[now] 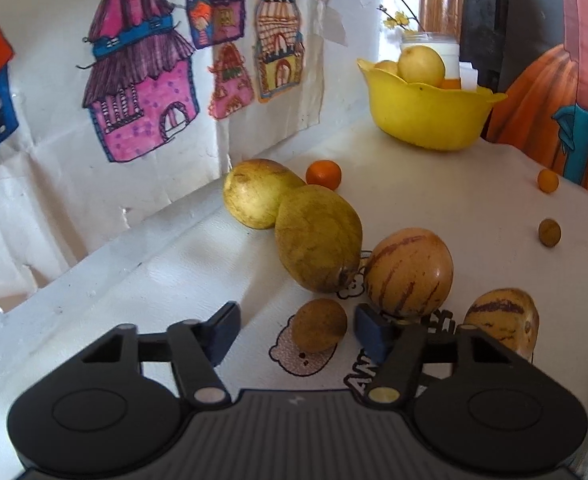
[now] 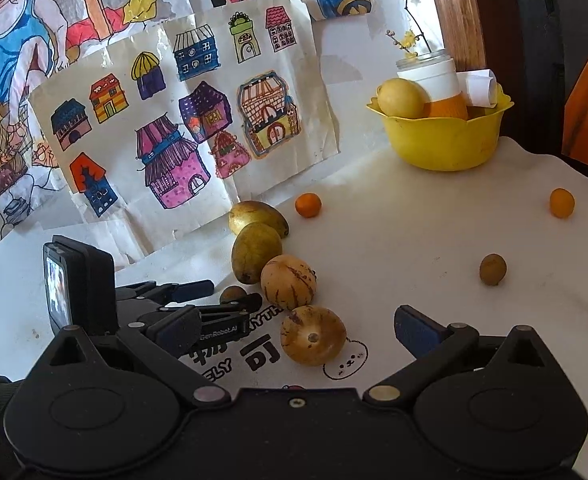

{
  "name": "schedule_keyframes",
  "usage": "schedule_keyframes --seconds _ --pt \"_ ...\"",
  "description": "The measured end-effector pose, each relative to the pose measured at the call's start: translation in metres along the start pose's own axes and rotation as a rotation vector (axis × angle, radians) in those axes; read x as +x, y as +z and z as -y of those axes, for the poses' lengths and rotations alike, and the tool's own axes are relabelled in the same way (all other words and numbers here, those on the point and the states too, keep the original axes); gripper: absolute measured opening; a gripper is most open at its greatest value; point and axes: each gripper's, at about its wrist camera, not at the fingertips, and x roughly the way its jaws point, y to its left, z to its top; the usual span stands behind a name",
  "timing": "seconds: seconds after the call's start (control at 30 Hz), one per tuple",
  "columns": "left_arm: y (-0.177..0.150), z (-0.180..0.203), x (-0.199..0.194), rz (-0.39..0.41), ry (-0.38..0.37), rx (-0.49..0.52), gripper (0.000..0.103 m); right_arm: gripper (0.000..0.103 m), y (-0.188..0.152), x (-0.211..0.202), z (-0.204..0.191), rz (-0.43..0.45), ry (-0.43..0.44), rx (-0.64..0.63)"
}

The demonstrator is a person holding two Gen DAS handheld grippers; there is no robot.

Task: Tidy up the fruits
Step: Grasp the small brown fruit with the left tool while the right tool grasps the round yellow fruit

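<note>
- The white table (image 1: 434,184) fills the middle and right of both views, with printed cartoon bears and lettering low in the frame.
- Coloured house drawings (image 1: 142,92) on paper cover the wall across the upper left of both views.
- The yellow bowl (image 1: 426,120) stands at the upper right on the table's far edge, holding a pale yellow fruit (image 1: 421,65) and something orange; a white jar (image 1: 446,50) with a flowering twig stands just behind it.
- The right gripper (image 2: 294,330) sits low in its own view, jaws spread wide and empty; a striped yellow fruit (image 2: 313,335) lies on the table between its fingers, touched by neither.
- The left gripper (image 1: 296,330) is bottom centre of its view, jaws partly apart around a small brown fruit (image 1: 320,325). The left pad stands clear of it; the right pad is close beside it, and no grip shows.
- Two greenish-yellow mangoes (image 1: 318,238) lie touching at the centre of the left view, a larger striped fruit (image 1: 409,272) just right of the nearer one.
- A small orange (image 1: 323,175) rests behind the mangoes, near the wall.
- A smaller orange fruit (image 1: 548,180) and a brown one (image 1: 549,233) lie well apart at the right edge.
</note>
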Motion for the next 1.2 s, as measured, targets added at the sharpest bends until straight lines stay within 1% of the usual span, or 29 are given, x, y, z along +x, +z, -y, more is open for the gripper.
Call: schedule_keyframes --seconds 0.03,0.1,0.17,0.27,0.33,0.37,0.5,0.6,0.77,0.87,1.03,1.1,1.17,1.2 --pt "0.0 0.001 0.0 0.002 -0.006 0.005 0.06 0.103 0.0 0.001 0.0 -0.002 -0.001 0.0" --pt "0.0 0.003 0.0 0.005 -0.008 0.022 0.055 0.103 0.0 0.003 0.001 -0.005 -0.001 0.002" --pt "-0.001 0.004 -0.001 0.007 -0.01 0.034 0.052 0.103 0.0 0.005 0.001 -0.007 -0.003 0.002" --pt "-0.001 0.005 -0.002 0.009 -0.021 0.039 0.043 0.103 -0.001 0.007 0.001 -0.014 -0.003 0.001" --pt "-0.002 0.006 -0.003 0.009 -0.026 0.044 0.034 0.103 -0.001 0.008 0.0 -0.016 -0.002 -0.003" --pt "-0.002 0.007 -0.004 0.009 -0.028 0.046 0.031 0.103 0.0 0.008 -0.001 -0.017 -0.001 -0.005" --pt "-0.002 0.006 -0.005 0.011 -0.033 0.041 0.03 0.103 0.0 0.009 0.001 -0.024 -0.003 -0.012" --pt "-0.003 0.003 -0.009 0.009 -0.04 0.027 0.03 0.103 -0.001 0.015 0.0 -0.048 -0.015 -0.037" --pt "-0.004 -0.005 -0.026 0.023 -0.043 -0.004 0.03 0.102 -0.005 0.047 0.001 -0.115 -0.05 -0.125" --pt "-0.005 -0.009 -0.037 0.028 -0.04 -0.02 0.03 0.097 -0.007 0.064 0.0 -0.135 -0.075 -0.17" --pt "-0.009 -0.017 -0.047 0.022 -0.029 -0.048 0.03 0.089 -0.012 0.083 -0.009 -0.164 -0.055 -0.222" --pt "-0.012 -0.019 -0.05 0.017 -0.026 -0.057 0.03 0.088 -0.014 0.089 -0.011 -0.167 -0.064 -0.239" --pt "-0.016 -0.021 -0.053 0.014 -0.026 -0.065 0.03 0.083 -0.016 0.093 -0.011 -0.175 -0.064 -0.237" --pt "-0.017 -0.021 -0.054 0.013 -0.025 -0.066 0.03 0.077 -0.017 0.095 -0.01 -0.176 -0.062 -0.234"
